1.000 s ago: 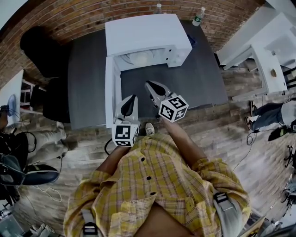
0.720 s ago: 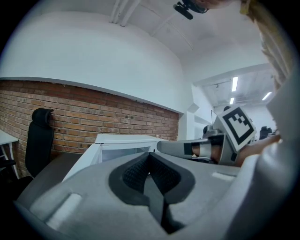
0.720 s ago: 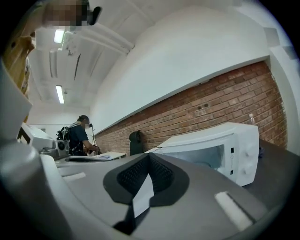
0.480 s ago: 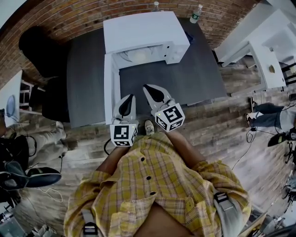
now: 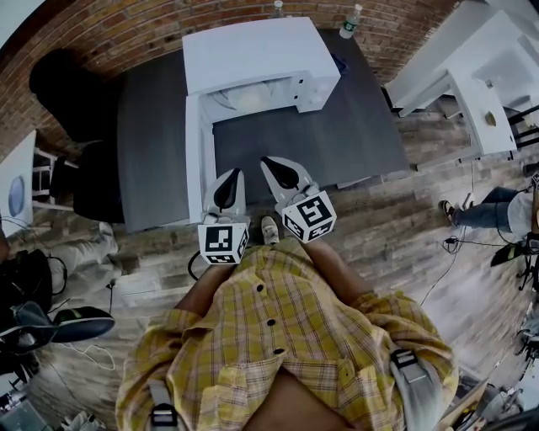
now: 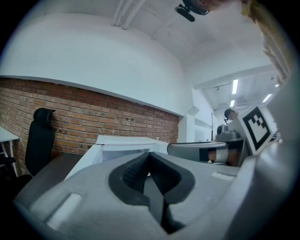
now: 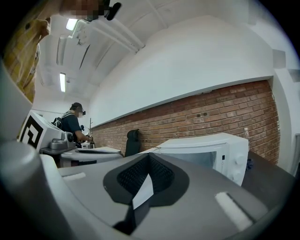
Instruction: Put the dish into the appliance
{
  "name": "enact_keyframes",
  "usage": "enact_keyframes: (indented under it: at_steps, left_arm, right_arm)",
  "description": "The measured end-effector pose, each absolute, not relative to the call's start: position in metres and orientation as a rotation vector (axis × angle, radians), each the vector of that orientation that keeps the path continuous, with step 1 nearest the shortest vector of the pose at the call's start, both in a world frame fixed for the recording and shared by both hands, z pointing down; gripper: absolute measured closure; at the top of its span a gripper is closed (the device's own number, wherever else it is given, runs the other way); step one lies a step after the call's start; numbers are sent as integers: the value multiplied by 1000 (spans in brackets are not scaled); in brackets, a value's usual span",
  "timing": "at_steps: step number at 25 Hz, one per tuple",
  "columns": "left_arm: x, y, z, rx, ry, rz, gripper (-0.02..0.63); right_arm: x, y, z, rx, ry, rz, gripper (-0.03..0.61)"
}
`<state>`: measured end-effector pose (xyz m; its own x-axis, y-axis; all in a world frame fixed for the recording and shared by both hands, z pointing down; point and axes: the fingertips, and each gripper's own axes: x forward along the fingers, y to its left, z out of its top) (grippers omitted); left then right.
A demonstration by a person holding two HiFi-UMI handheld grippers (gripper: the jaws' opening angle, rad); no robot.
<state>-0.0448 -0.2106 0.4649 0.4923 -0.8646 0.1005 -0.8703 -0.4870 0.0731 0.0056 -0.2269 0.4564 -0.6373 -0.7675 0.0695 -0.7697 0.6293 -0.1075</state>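
Note:
The white microwave (image 5: 257, 59) stands at the back of the dark table (image 5: 345, 135), its door (image 5: 194, 160) swung open to the left. In its cavity lies a pale dish (image 5: 251, 98). Both grippers hover side by side over the table's near edge, in front of the open microwave and apart from it. My left gripper (image 5: 232, 175) is shut with nothing between its jaws (image 6: 150, 155). My right gripper (image 5: 271, 162) is also shut and empty (image 7: 149, 156). The left gripper view shows the microwave (image 6: 124, 143) ahead, and in the right gripper view the microwave (image 7: 206, 150) lies ahead to the right.
A black chair (image 5: 67, 93) stands left of the table before the brick wall. Two bottles (image 5: 349, 21) sit at the table's back edge. White desks (image 5: 472, 93) are at the right, with a person's legs (image 5: 497, 215) on the wooden floor nearby.
My right gripper has drawn back a little toward my body and rolled about its axis. The left gripper has stayed where it was. Both remain shut.

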Motion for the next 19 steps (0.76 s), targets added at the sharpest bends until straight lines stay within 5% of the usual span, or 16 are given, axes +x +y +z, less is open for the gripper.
enact_keyframes:
  at_steps: [19]
  left_arm:
    - [-40,-206,461,2619,-1546,112,617]
  right_arm:
    - [13,-220,455,1348,-2809,217,577]
